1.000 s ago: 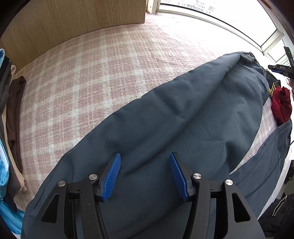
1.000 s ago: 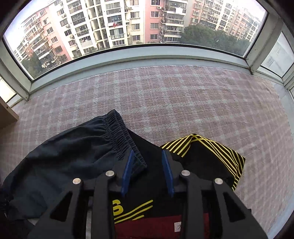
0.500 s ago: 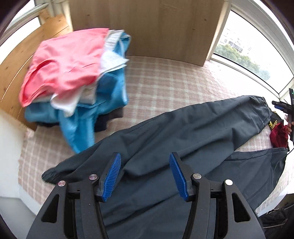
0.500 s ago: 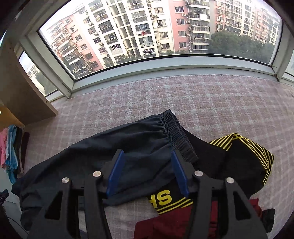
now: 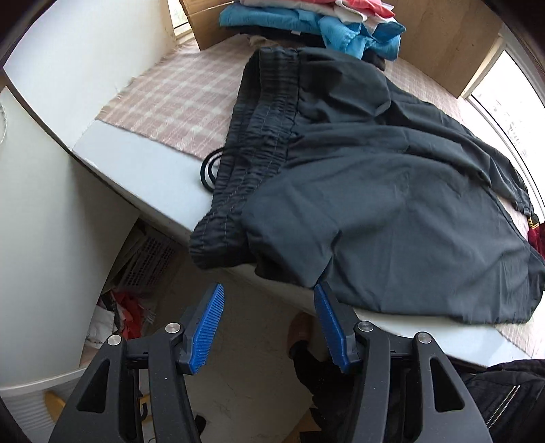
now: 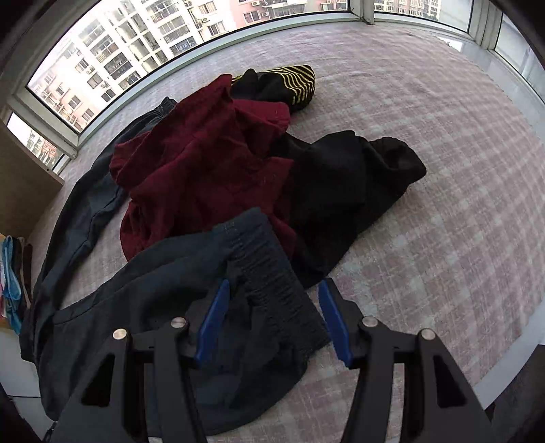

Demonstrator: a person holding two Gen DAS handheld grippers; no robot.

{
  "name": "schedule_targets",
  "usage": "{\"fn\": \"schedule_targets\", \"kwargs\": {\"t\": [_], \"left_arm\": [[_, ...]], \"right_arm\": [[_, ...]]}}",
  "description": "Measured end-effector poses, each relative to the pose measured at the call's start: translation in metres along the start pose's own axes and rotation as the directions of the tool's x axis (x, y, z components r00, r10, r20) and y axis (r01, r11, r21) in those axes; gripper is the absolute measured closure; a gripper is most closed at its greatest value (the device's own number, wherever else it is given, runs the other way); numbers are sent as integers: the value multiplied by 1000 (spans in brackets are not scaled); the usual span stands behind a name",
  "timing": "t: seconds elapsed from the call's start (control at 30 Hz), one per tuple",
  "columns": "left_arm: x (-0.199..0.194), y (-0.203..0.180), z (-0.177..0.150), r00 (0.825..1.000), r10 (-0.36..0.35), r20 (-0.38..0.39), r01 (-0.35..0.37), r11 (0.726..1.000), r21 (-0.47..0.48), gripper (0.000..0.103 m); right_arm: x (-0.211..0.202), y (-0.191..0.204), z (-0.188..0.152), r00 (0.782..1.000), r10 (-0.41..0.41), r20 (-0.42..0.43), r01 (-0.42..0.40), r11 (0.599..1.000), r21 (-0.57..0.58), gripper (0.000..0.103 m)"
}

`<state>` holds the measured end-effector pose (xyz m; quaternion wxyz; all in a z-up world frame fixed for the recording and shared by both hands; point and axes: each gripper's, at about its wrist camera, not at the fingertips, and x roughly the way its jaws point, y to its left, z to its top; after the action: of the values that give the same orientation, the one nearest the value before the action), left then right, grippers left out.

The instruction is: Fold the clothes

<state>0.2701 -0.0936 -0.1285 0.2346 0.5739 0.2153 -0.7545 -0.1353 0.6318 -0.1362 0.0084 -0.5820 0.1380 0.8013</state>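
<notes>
My trousers (image 5: 391, 177) lie spread and rumpled on the bed (image 5: 170, 98), a folded stack (image 5: 306, 20) behind them. A loose heap (image 6: 211, 163) waits, so folding looks partly done. My left gripper (image 5: 269, 317) gapes empty off the edge; my right gripper (image 6: 272, 320) gapes over a cuff (image 6: 269, 286).

My two black angular grippers, left (image 5: 269, 301) and right (image 6: 274, 296), carry ribbed blue pads (image 5: 207, 327) and silver screws (image 5: 363, 326).

Your grey trousers (image 5: 391, 191) cover most of the checked blanket (image 5: 177, 98), and a black cord loop (image 5: 208, 168) disappears under their waistband. The folded pile (image 5: 306, 24) behind the trousers is cut off by the top edge. From your right wrist, the maroon garment (image 6: 204, 163) hides part of the black garment (image 6: 347, 191).
</notes>
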Motion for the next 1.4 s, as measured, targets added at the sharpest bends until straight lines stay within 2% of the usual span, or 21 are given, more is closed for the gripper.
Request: {"fn": "schedule_targets", "kwargs": {"t": [0.13, 0.27, 0.37, 0.43, 0.5, 0.53, 0.6, 0.63, 0.67, 0.7, 0.73, 0.77, 0.83, 0.93, 1.07, 1.2, 1.3, 1.4], "left_arm": [[16, 7, -8, 1000, -23, -13, 23, 1000, 10, 50], [15, 27, -8, 999, -27, 34, 28, 999, -21, 50], [19, 34, -2, 997, -27, 78, 25, 999, 23, 50], [28, 30, 5, 996, 15, 85, -23, 995, 92, 50], [39, 27, 13, 997, 23, 72, -33, 988, 148, 50], [41, 25, 15, 997, 14, 72, -26, 986, 167, 50], [40, 23, 17, 995, -47, 86, 31, 983, 180, 53], [37, 23, 18, 991, -88, 96, 70, 981, 180, 55], [33, 22, 19, 987, -123, 107, 102, 978, 182, 61], [29, 22, 20, 983, -150, 108, 129, 975, 182, 69], [25, 22, 21, 979, -176, 107, 155, 971, 181, 83], [22, 22, 22, 974, -202, 107, 181, 967, 181, 86], [15, 19, 26, 977, -190, 101, 167, 966, 197, 91], [2, 16, 31, 980, -175, 98, 150, 964, 219, 92], [-20, 21, 44, 977, -172, 124, 143, 966, 215, 92], [-33, 25, 53, 981, -142, 130, 110, 968, 224, 92], [-37, 26, 57, 983, -132, 129, 101, 970, 223, 92], [-38, 26, 60, 985, -129, 117, 100, 968, 229, 92]], "right_arm": [[-2, 0, -16, 999, 36, -23, -35, 999, 18, 49], [-8, 0, -31, 999, 28, -22, -28, 1000, -5, 49], [-4, -7, -40, 998, 46, -46, -45, 998, 34, 49], [-2, -11, -46, 996, 70, -58, -66, 996, 63, 49], [-3, -10, -51, 996, 73, -59, -69, 996, 62, 49], [-4, -9, -53, 996, 69, -57, -66, 997, 52, 49], [-6, -9, -57, 997, 60, -58, -58, 998, 39, 49], [-7, -8, -60, 997, 55, -58, -54, 998, 33, 49], [-8, -9, -62, 997, 55, -59, -53, 998, 34, 49], [-9, -10, -64, 997, 57, -59, -55, 998, 38, 49], [-12, -9, -70, 996, 59, -60, -56, 997, 44, 49], [-16, -8, -76, 996, 63, -61, -60, 997, 52, 49], [-16, -14, -83, 995, 76, -58, -72, 995, 74, 49], [-18, -22, -97, 995, 89, -46, -83, 990, 116, 49], [-25, -42, -106, 996, 91, 15, -92, 979, 183, 49], [-39, -60, -114, 996, 28, 84, -48, 971, 236, 49], [-38, -65, -117, 994, 79, 74, -95, 966, 240, 49], [-38, -59, -124, 992, 97, 85, -112, 974, 195, 49]]}}
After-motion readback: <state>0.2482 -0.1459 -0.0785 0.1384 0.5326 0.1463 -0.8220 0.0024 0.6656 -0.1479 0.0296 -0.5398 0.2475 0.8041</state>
